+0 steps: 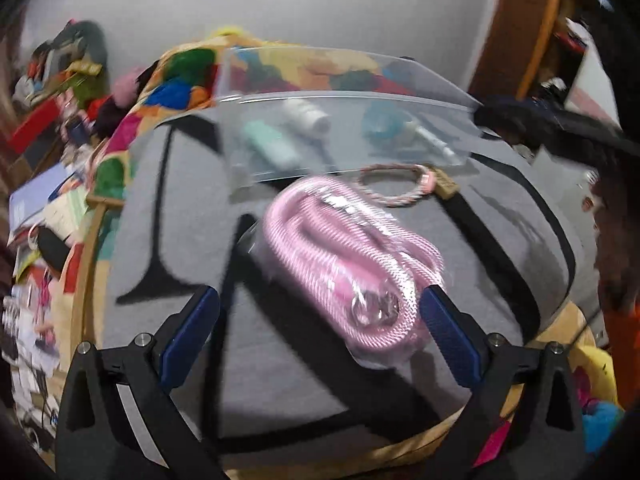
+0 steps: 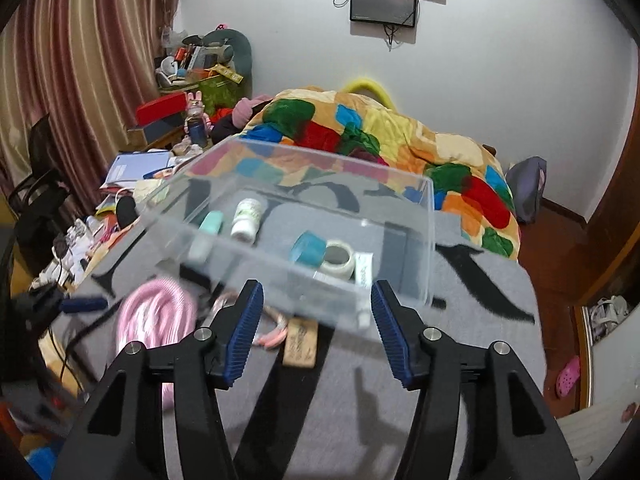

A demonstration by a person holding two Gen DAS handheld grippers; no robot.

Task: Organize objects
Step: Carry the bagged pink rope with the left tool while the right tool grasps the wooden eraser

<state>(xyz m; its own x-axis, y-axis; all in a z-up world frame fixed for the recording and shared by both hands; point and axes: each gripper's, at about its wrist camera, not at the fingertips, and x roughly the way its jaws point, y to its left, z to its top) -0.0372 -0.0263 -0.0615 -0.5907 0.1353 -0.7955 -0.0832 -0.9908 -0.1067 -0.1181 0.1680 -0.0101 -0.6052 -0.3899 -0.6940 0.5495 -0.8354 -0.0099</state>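
A clear plastic box [image 2: 400,216] stands on the grey blanket and holds a mint tube [image 2: 211,222], a white bottle [image 2: 247,220], a teal tape roll [image 2: 307,249] and a white tape roll [image 2: 339,260]; the box also shows in the left wrist view [image 1: 348,92]. A coiled pink cable in a clear bag [image 1: 348,256] lies in front of it, between the open fingers of my left gripper [image 1: 320,316]. A pink bracelet [image 1: 394,184] with a tan tag lies beside the box. My right gripper [image 2: 317,332] is open and empty, just short of the box's near wall.
A colourful patchwork quilt [image 2: 400,140] is piled behind the box. A cluttered desk [image 2: 132,168] with books and boxes stands to the left. The bed's wooden edge [image 1: 86,280] runs along the left. Shoes lie on the floor [image 2: 568,376] at right.
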